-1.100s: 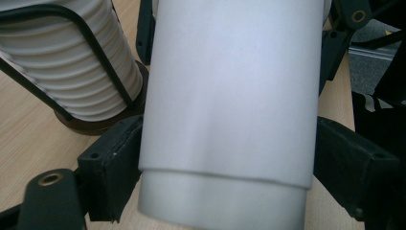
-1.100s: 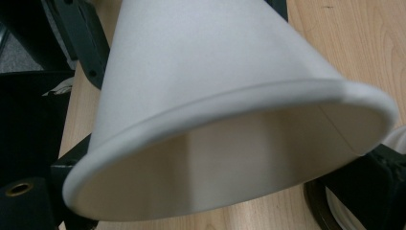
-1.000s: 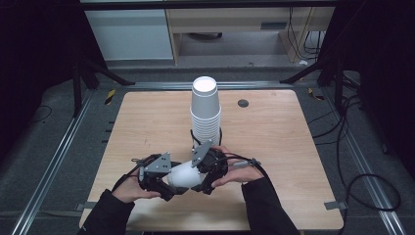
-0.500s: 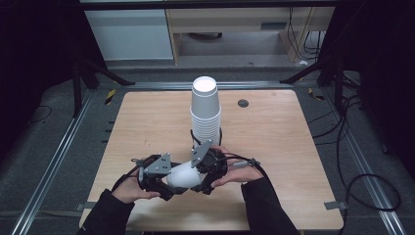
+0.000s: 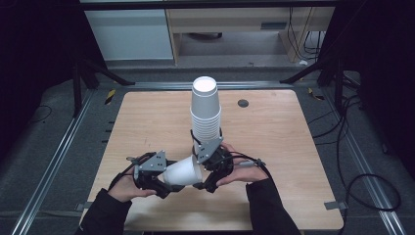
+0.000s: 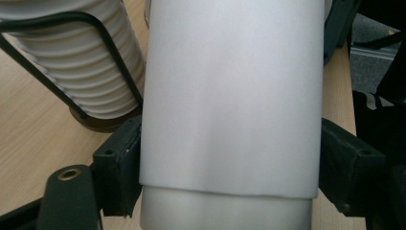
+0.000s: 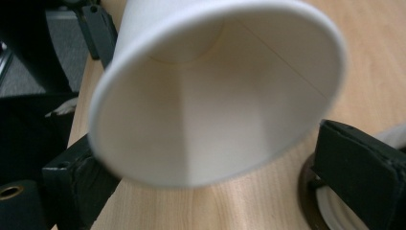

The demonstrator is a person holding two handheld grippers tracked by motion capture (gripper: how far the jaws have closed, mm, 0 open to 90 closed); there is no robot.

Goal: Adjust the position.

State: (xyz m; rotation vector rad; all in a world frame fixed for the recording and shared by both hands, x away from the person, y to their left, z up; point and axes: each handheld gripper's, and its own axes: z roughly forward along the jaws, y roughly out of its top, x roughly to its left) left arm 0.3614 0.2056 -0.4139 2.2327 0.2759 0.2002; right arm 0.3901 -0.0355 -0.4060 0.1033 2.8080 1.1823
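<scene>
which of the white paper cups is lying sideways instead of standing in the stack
The single white paper cup held between the left gripper and right gripper lies sideways; the other cups stand nested, bottoms up, in the stack behind.

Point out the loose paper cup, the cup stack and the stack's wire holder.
loose paper cup (image 5: 182, 172), high view, on its side wall between the grippers
cup stack (image 5: 205, 105), high view, on the upper cups' wall
wire holder (image 6: 107, 48), left gripper view, on the black wire that runs down across the stack
</scene>
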